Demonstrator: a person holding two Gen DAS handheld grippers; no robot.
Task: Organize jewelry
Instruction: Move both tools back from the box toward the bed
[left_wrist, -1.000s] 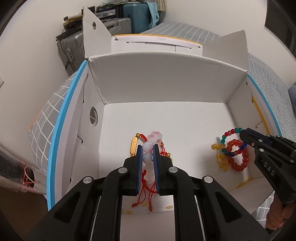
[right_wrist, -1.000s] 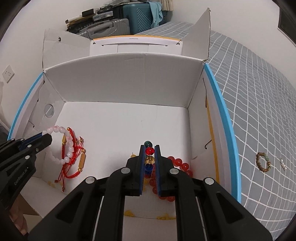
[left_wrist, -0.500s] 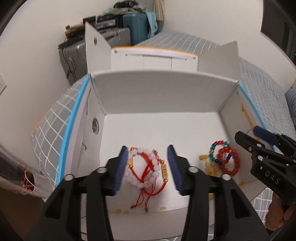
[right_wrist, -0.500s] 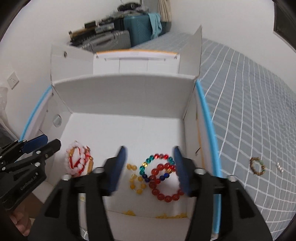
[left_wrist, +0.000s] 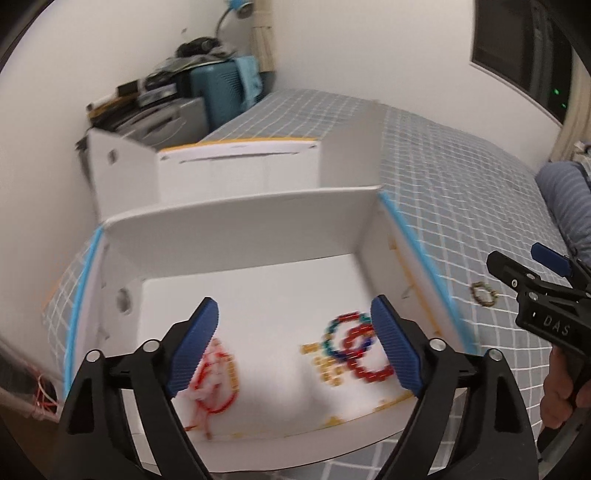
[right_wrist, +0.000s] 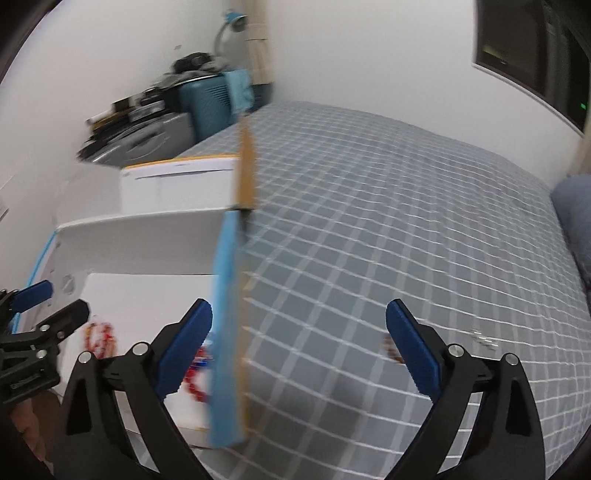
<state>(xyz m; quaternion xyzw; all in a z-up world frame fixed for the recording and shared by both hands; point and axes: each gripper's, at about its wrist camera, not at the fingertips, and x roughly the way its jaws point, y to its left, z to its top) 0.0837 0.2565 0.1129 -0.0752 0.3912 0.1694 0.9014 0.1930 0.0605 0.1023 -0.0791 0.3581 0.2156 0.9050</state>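
Right wrist view: right gripper (right_wrist: 299, 341) empty, fingers spread, above the checked bedspread (right_wrist: 388, 221). Brown bead bracelet (left_wrist: 484, 293) outside the white box (left_wrist: 240, 236). Left gripper (left_wrist: 293, 345) spread over boxed bracelets. Next, likely: close on it.

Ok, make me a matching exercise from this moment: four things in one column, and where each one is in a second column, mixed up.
Things:
1. pink and red bracelet
2. red bead bracelet
3. brown bead bracelet
4. teal suitcase

Places:
A. on the grid bedspread, outside the box
B. against the far wall, beyond the bed
C. left side of the white box floor
D. right side of the box floor, overlapping a multicoloured bracelet

Pairs: 1-C, 2-D, 3-A, 4-B
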